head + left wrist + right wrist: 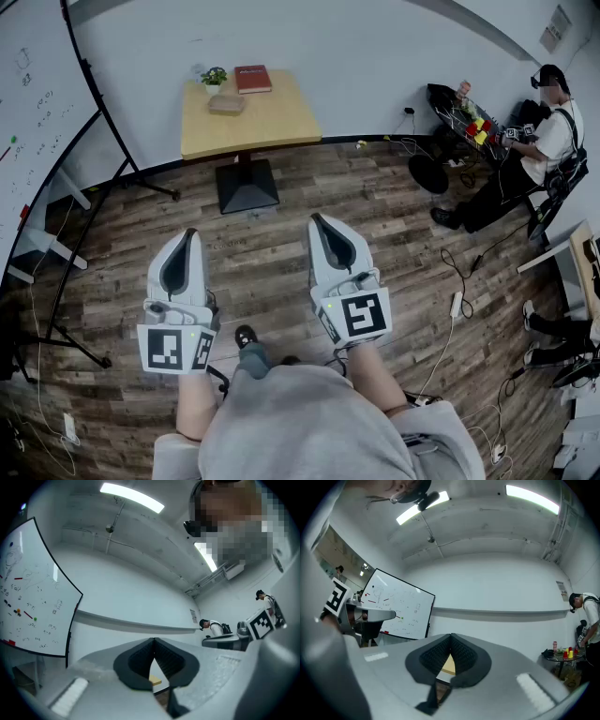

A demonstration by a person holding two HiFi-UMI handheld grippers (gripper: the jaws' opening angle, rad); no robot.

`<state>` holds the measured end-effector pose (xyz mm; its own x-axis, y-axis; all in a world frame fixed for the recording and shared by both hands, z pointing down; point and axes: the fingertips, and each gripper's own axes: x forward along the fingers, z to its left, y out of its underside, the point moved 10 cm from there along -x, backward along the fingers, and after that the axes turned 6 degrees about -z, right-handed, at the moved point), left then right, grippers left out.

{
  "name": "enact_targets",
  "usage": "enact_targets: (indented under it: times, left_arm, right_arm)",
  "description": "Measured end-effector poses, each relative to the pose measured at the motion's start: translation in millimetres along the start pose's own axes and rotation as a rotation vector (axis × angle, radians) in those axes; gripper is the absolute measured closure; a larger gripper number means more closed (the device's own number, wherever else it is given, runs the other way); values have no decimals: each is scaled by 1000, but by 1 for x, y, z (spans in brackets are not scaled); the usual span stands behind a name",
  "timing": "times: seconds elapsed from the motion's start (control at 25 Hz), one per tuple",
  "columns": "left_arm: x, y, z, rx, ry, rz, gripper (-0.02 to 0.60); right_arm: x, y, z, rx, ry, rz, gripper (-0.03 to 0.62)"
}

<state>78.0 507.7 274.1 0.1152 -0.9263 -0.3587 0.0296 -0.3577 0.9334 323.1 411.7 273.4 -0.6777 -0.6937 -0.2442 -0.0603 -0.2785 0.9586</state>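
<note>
2 grippers hang side by side over the wood floor (pixel 281 244), and both point to 12 o'clock. The left gripper (pixel 187 236) has its jaws shut, tip against tip, with nothing between them. The right gripper (pixel 317 221) is just the same: jaws shut and holding nothing.

1 yellow bench (pixel 272 122) stands well apart from both, up at 12 o'clock by the wall. From the left gripper it lies at about 1 o'clock. From the right gripper it lies at about 11 o'clock. The right gripper's tips look a little nearer to it.

3 things sit at the far end of the bench. The red book (pixel 252 78) is at the back, and the little plant (pixel 214 77) is just beside it at 9 o'clock. The flat brown thing (pixel 226 104) lies nearer, with its long side running from 9 to 3 o'clock.

A person (pixel 548 131) sits far off at 2 o'clock.
</note>
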Motion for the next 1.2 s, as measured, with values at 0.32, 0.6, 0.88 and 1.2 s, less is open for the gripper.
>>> enact_targets:
  times: [0.32, 0.6, 0.88, 1.2]
  left_arm:
    - [-1, 1, 6, -1, -1, -6, 578]
    - [13, 6, 27, 3, 8, -12, 578]
    - [41, 14, 60, 5, 23, -14, 578]
    - [69, 24, 103, 0, 42, -22, 578]
  right_arm:
    - [4, 1, 5, -3, 2, -4, 594]
    - [28, 7, 7, -5, 25, -19, 594]
    - [67, 16, 6, 7, 57, -47, 594]
    - [113, 27, 14, 1, 77, -44, 594]
